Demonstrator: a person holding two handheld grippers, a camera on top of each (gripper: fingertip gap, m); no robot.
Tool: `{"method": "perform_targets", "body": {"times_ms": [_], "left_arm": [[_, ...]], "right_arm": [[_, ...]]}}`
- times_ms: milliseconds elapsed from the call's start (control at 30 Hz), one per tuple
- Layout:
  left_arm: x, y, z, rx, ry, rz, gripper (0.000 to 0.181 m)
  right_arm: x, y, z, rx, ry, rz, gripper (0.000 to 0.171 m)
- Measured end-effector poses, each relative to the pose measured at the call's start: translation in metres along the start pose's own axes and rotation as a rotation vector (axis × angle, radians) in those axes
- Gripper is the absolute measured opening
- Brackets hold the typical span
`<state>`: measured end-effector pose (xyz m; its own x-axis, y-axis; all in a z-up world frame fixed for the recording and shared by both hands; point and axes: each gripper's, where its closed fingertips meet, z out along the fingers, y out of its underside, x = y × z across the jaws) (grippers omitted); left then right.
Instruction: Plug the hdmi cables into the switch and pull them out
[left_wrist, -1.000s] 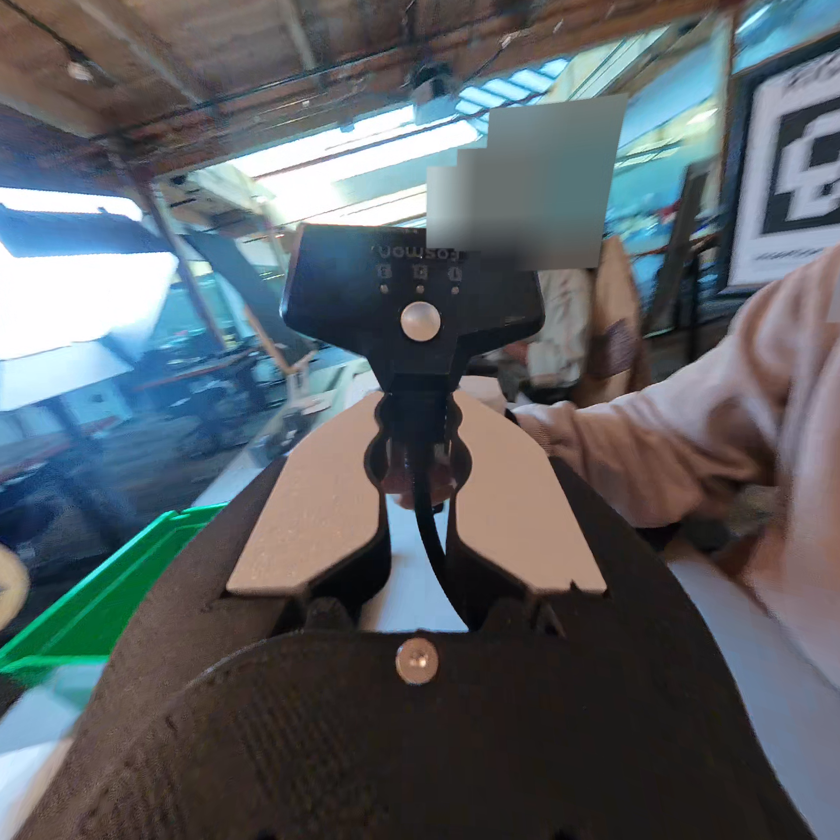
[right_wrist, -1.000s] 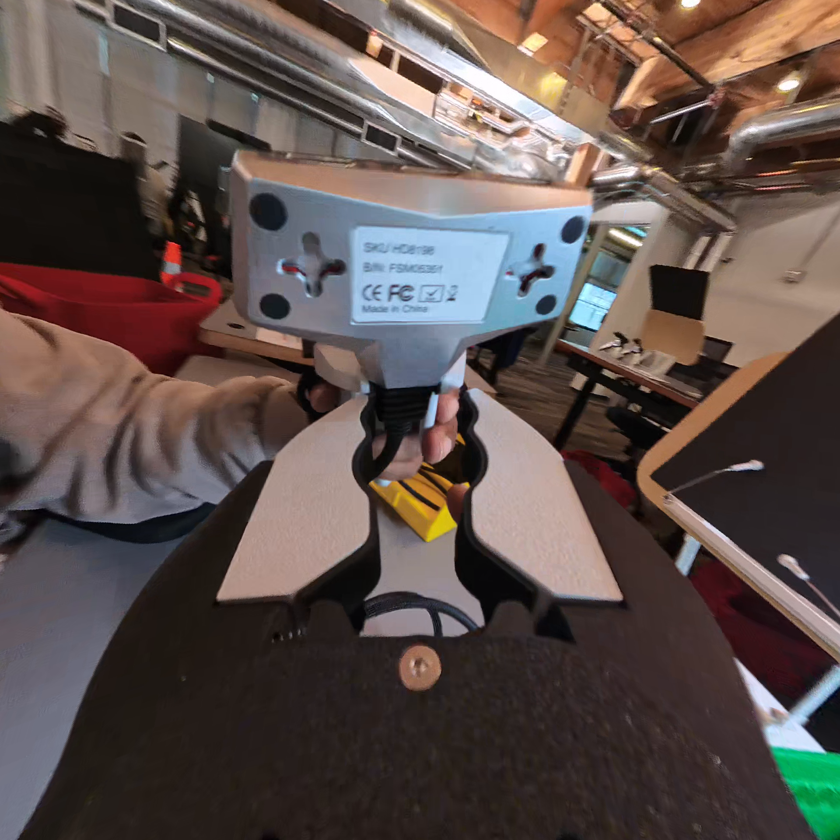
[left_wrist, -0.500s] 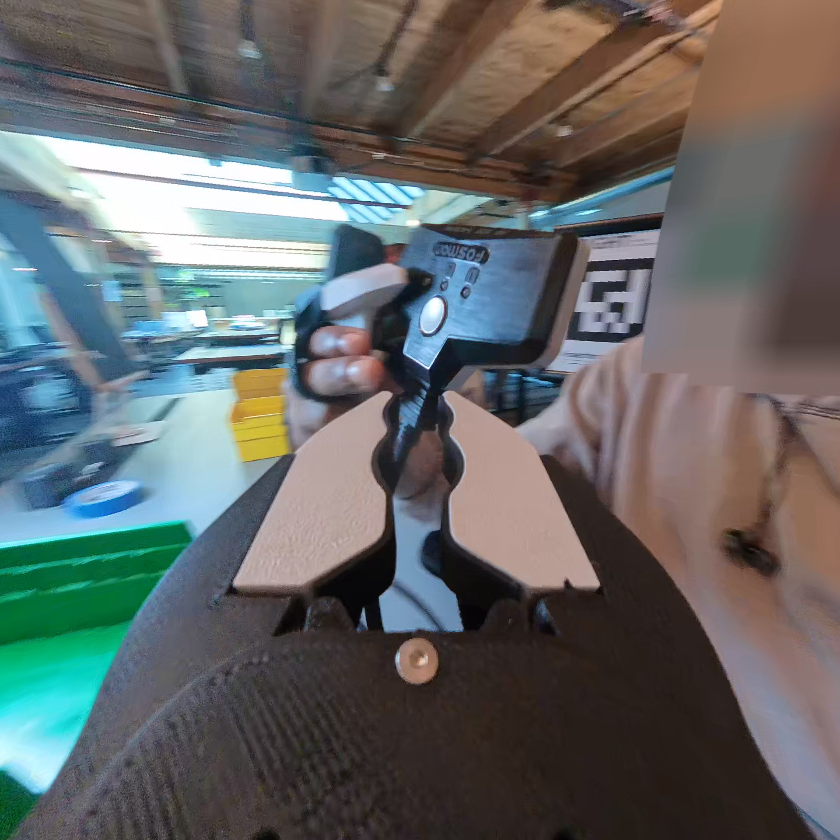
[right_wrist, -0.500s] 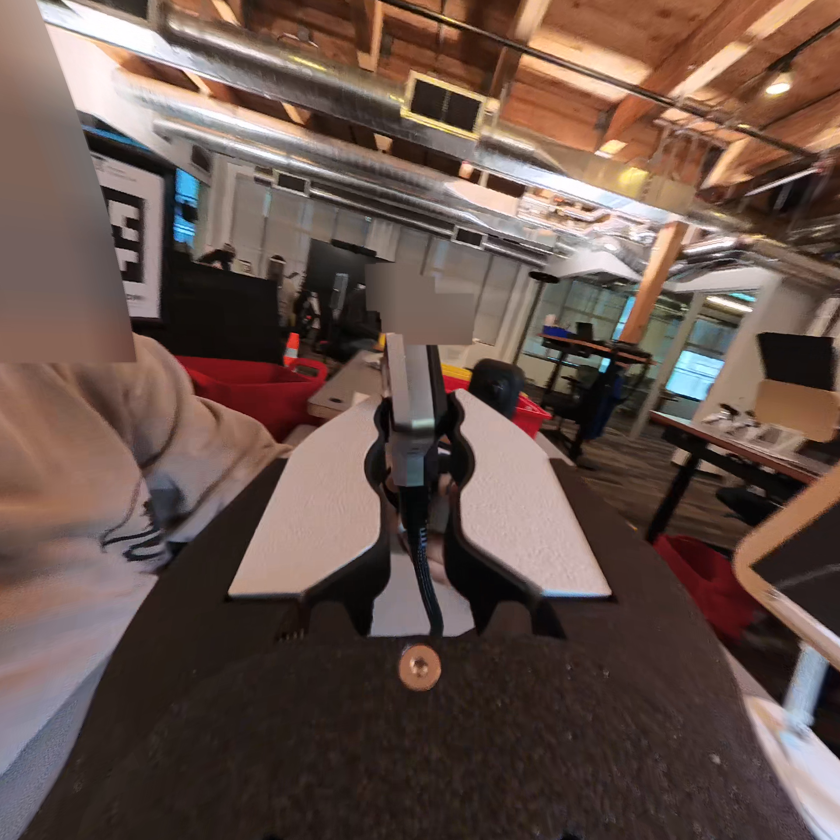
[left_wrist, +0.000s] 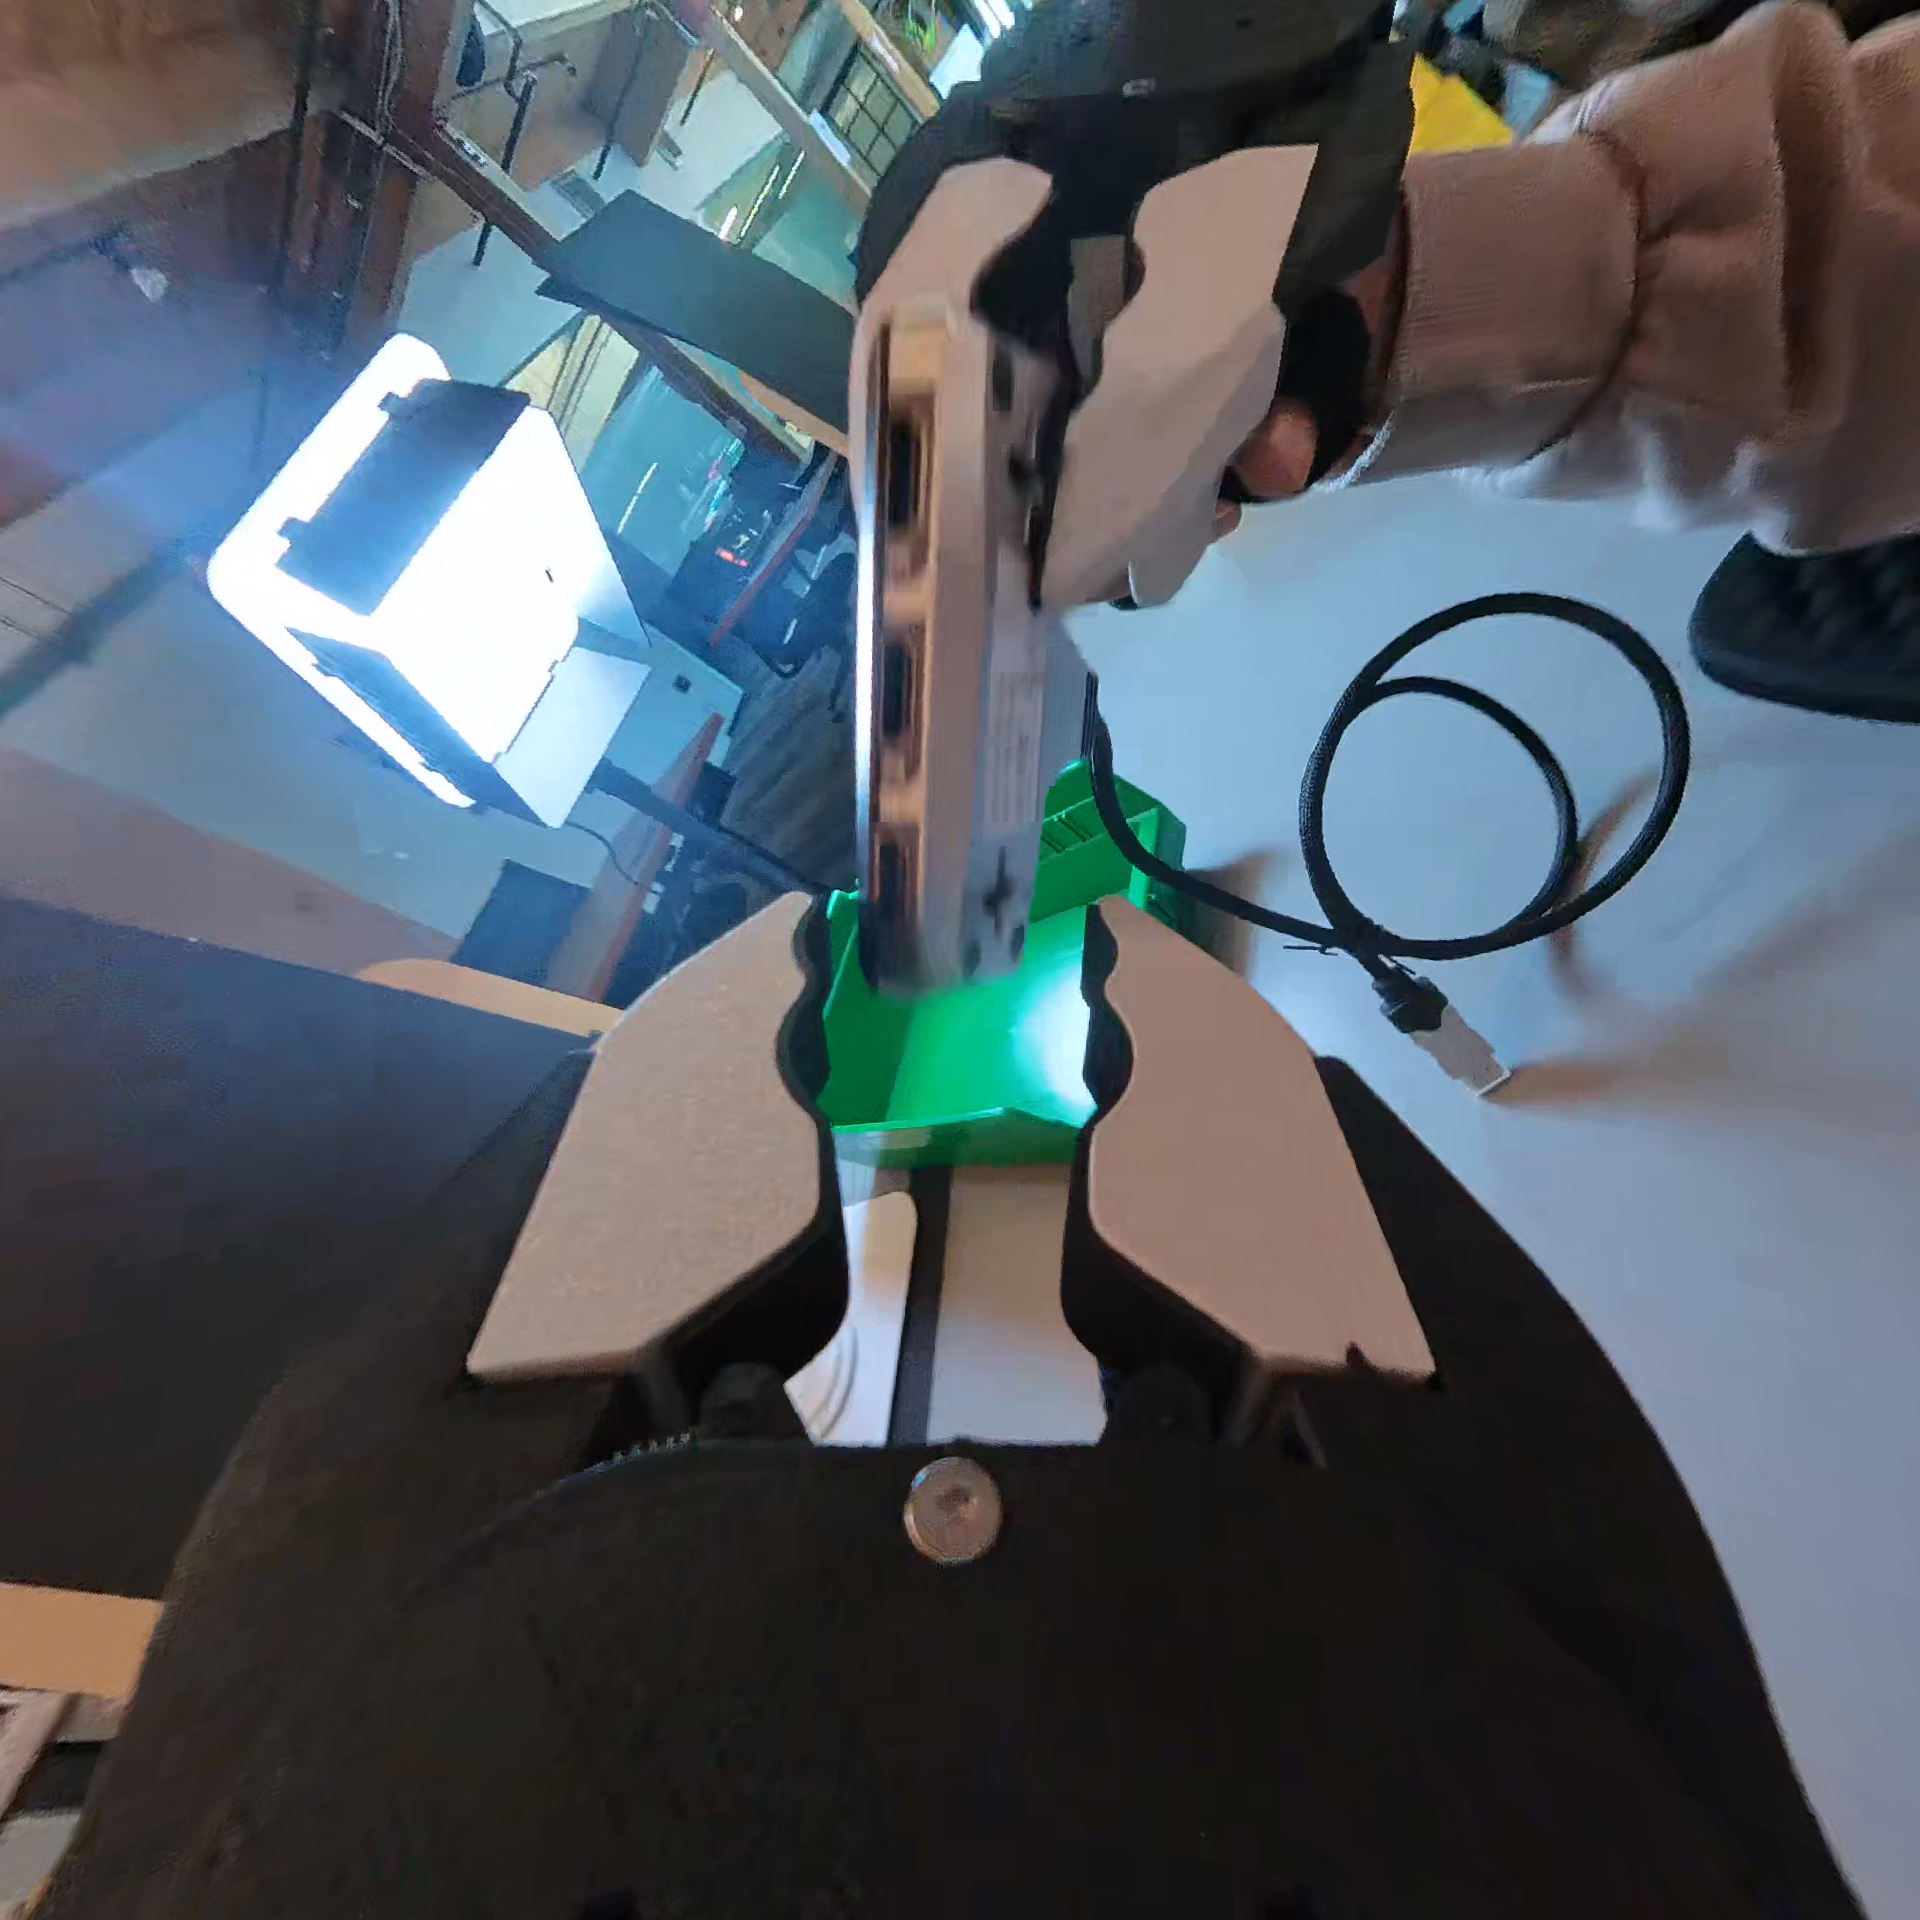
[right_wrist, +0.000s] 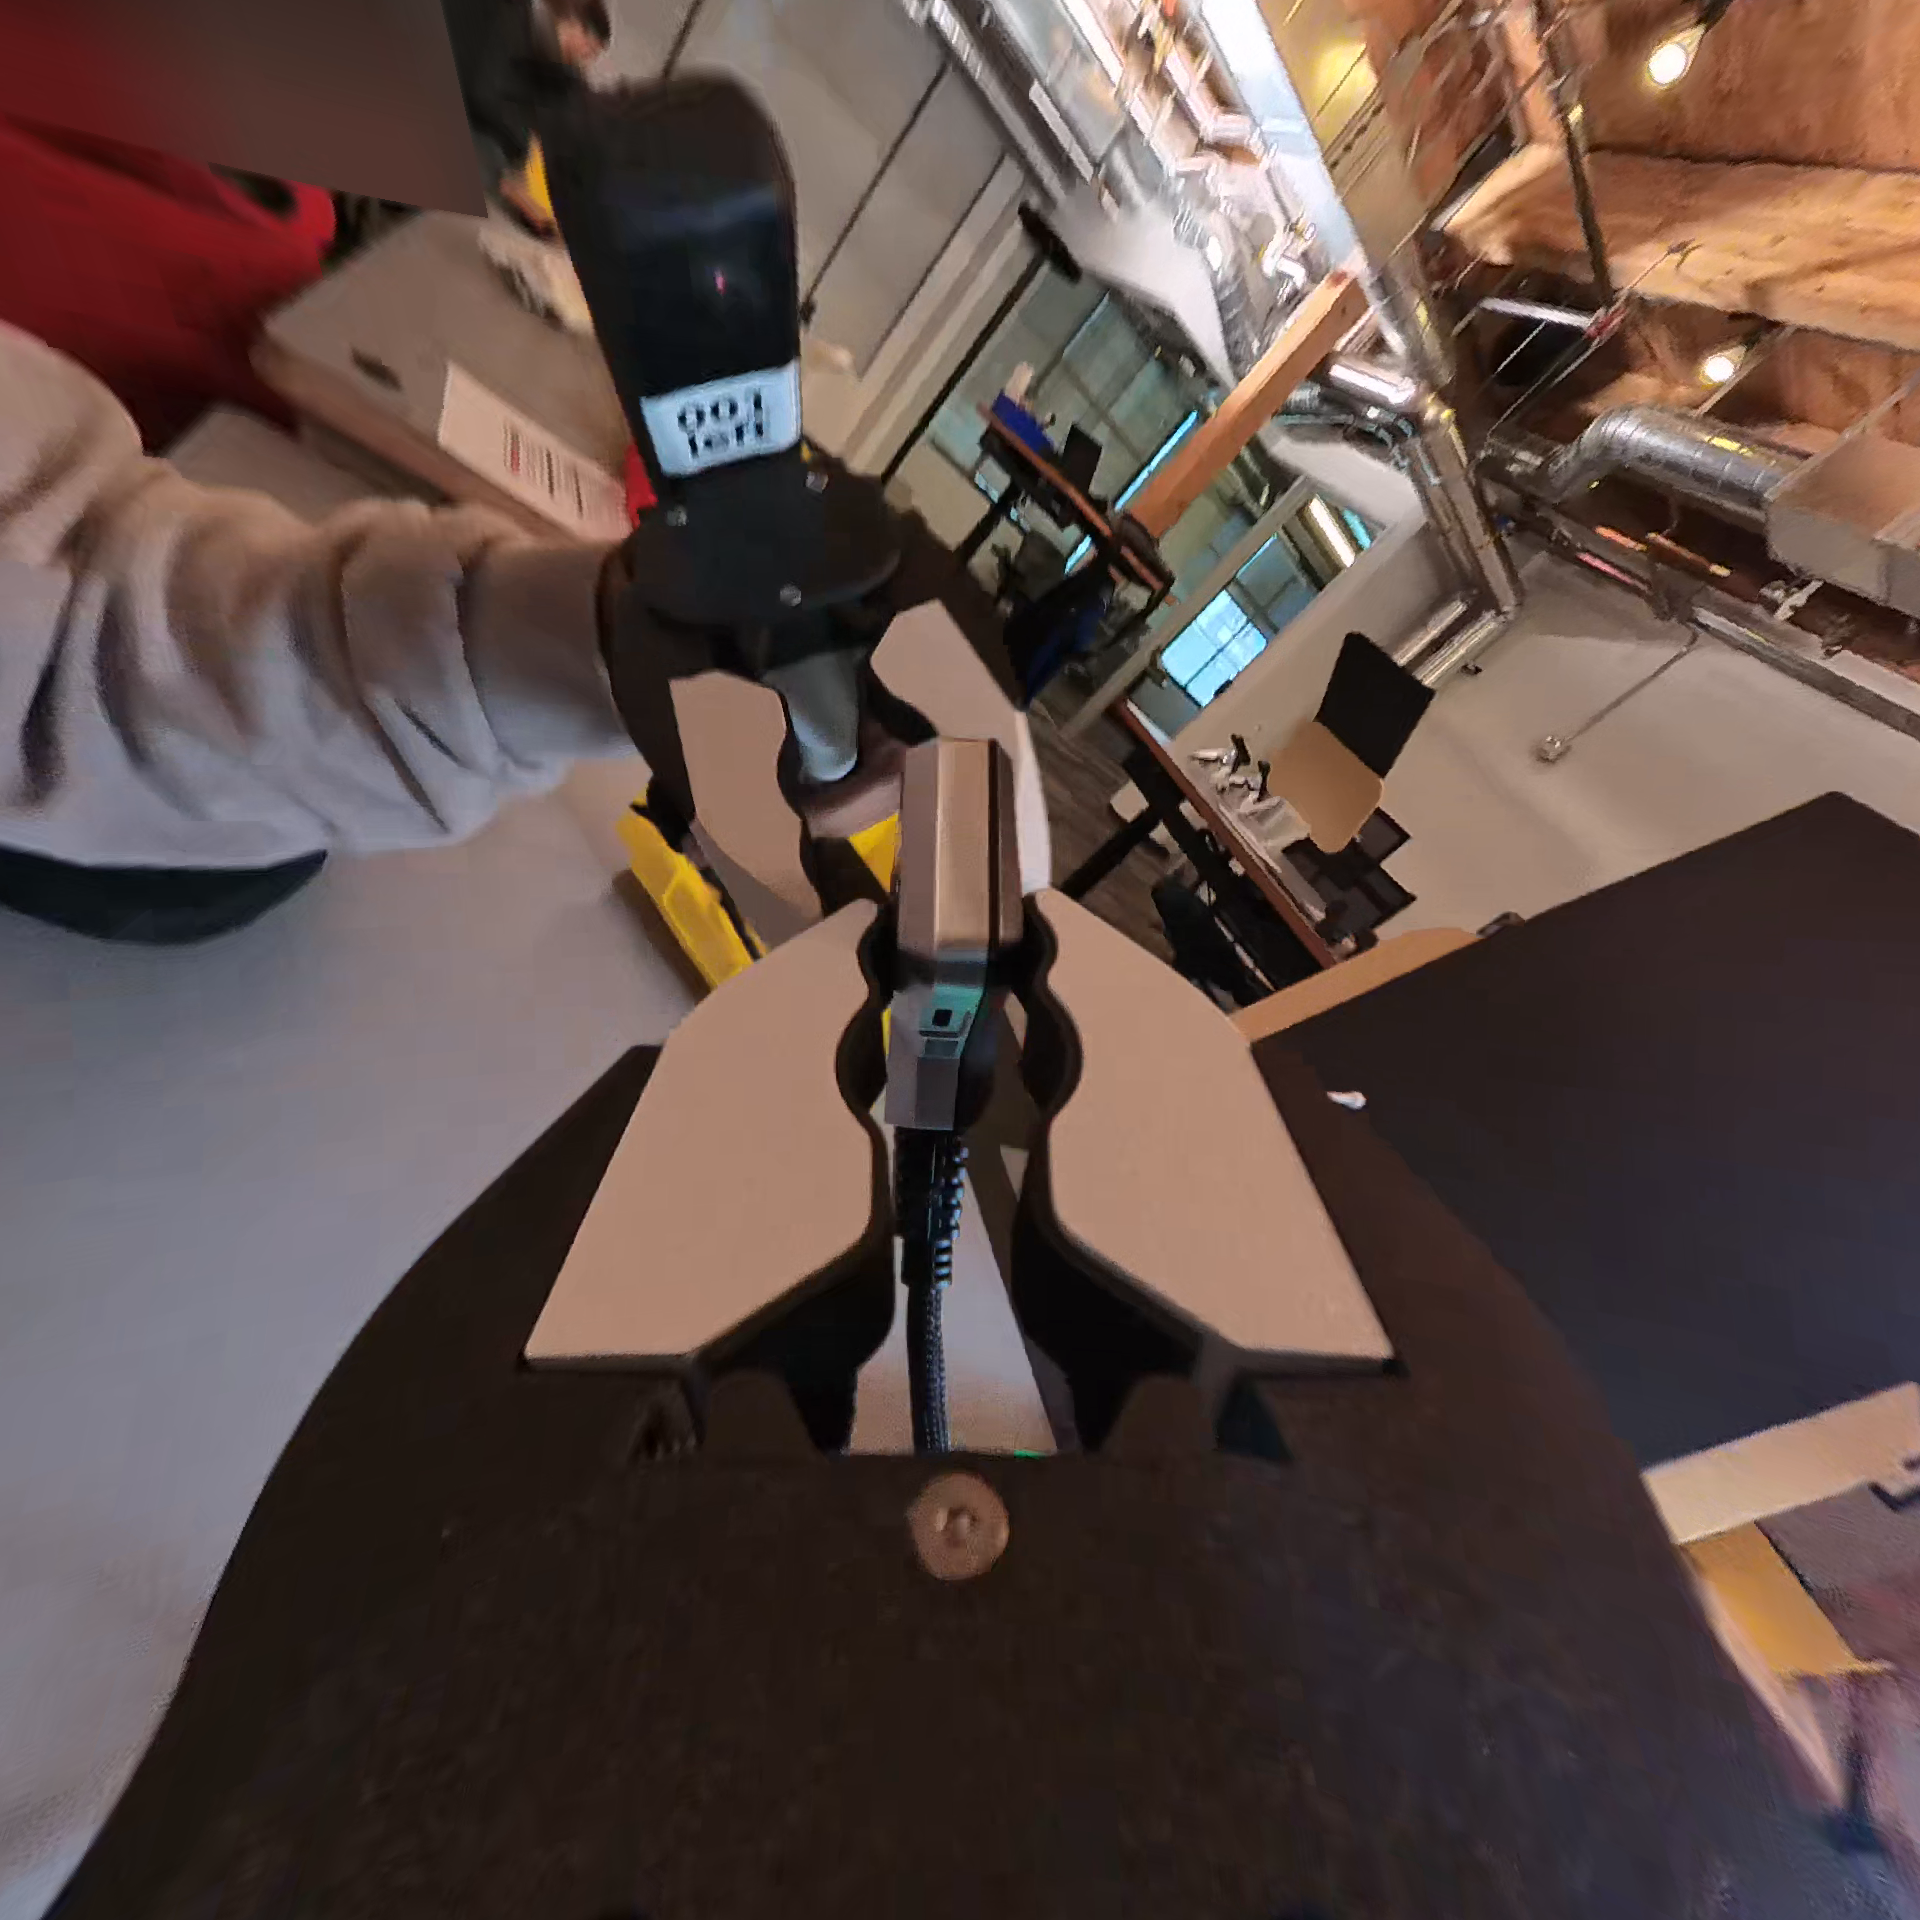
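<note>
HDMI switch (right_wrist: 951, 914), a slim silver box, sits edge-on between the fingers of our right gripper (right_wrist: 951, 935), which is clamped narrow on its tapered end; the switch's own braided black lead (right_wrist: 930, 1340) runs back from there between the fingers toward the camera. In the left wrist view we see the same switch (left_wrist: 951, 665) held upright in the air by that right gripper (left_wrist: 1081, 343), whose pale fingers pinch it near the top, with our sleeved hand (left_wrist: 1621, 270) behind. A row of ports runs down the narrow edge facing us, and nothing is plugged into them.

Our left gripper (left_wrist: 951, 997) is spread wide and holds nothing. The lower end of the switch hangs just ahead of its fingertips, apart from both. Beyond them a green bin (left_wrist: 935, 1081) stands on the white tabletop (left_wrist: 1662, 1299).

One HDMI cable (left_wrist: 1496, 790), black and braided, lies in a loose loop on the tabletop to the right of the bin. Its silver plug (left_wrist: 1470, 1065) rests free on the surface, well apart from the switch. From the right wrist view the left gripper (right_wrist: 831, 790) shows farther off, just beside the switch's far end, with a yellow bin (right_wrist: 686, 914) on the tabletop below it.
</note>
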<state>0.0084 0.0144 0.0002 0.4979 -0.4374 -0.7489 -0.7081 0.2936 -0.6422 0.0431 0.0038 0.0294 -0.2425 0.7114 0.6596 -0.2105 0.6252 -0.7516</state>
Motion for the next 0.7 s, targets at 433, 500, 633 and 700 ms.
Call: {"method": "perform_targets", "body": {"times_ms": [433,500,633,700], "left_arm": [[0.016,-0.021,-0.001,0.105,0.031,0.15,0.027],[0.017,-0.027,-0.004,0.139,0.038,0.138,0.026],[0.02,-0.029,-0.002,0.146,0.049,0.146,0.026],[0.017,-0.026,-0.003,0.146,0.045,0.126,0.027]], "right_arm": [[-0.023,0.022,-0.001,-0.179,-0.141,0.026,0.037],[-0.023,0.033,0.003,-0.211,-0.144,0.027,0.039],[-0.025,0.037,0.014,-0.212,-0.115,-0.056,0.019],[-0.023,0.039,0.015,-0.243,-0.092,-0.085,0.016]]}}
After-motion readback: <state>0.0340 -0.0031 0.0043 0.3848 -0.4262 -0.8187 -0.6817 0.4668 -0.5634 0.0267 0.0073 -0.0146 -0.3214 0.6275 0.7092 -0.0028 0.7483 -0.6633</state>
